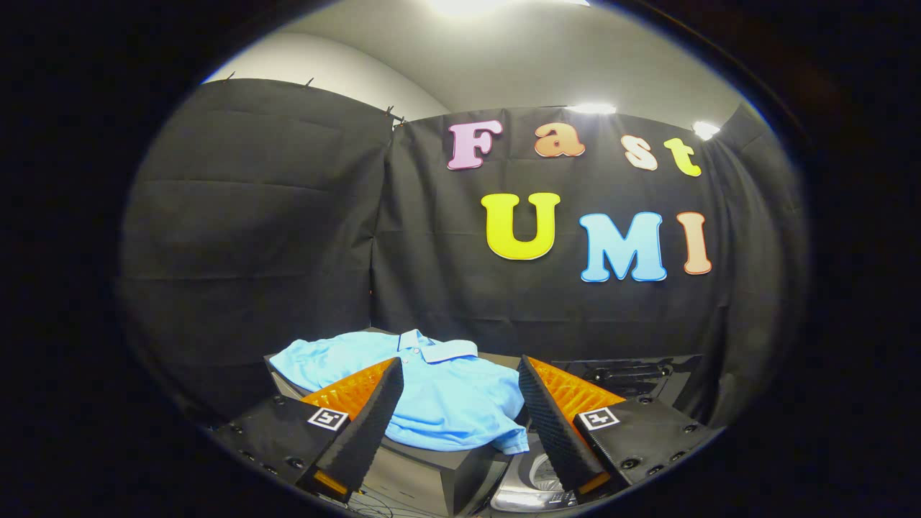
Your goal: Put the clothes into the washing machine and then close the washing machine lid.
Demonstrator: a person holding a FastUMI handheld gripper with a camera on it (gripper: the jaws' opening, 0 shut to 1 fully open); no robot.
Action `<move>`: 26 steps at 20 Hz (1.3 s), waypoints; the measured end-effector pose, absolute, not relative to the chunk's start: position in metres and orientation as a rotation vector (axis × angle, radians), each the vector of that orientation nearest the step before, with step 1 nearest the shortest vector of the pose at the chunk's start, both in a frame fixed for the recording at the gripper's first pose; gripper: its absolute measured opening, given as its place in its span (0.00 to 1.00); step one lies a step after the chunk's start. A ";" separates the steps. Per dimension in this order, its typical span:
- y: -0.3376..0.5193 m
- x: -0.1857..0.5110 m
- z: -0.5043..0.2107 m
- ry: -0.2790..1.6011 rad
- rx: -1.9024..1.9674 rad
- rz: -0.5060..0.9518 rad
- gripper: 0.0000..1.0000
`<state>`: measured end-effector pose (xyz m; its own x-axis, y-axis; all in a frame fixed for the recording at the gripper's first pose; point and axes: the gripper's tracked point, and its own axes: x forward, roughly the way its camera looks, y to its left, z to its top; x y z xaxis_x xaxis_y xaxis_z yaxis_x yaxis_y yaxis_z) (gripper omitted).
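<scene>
Lying limp across a dark tabletop (460, 460) just ahead of the widely parted, empty jaws, the blue polo shirt (446, 396) is judged light, floppy, and best pinched at a bunched fold.

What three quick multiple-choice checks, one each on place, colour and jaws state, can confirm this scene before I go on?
1. Where is the shirt?
A. spread on a dark surface beyond the jaws
B. hanging on the wall cloth
C. clamped in the jaws

2. What colour is the shirt?
A. red
B. light blue
C. white

3. How does the gripper stand?
A. shut on the shirt
B. shut on nothing
C. open, holding nothing

Key: 1 A, it lies flat with its collar facing away; 2 B, its cloth is plainly light blue; 3 C, a wide gap separates the jaws.
</scene>
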<state>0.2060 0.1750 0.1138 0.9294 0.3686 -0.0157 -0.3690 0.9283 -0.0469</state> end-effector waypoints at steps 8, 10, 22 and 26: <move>0.231 0.246 0.115 0.061 -0.075 0.489 1.00; 0.243 0.257 0.114 0.089 -0.077 0.513 1.00; 0.295 0.316 0.074 0.393 -0.103 0.568 1.00; 0.311 0.318 0.057 0.532 -0.080 0.622 0.99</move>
<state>0.3183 0.3108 0.0569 0.6836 0.5338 -0.4978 -0.5741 0.8144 0.0847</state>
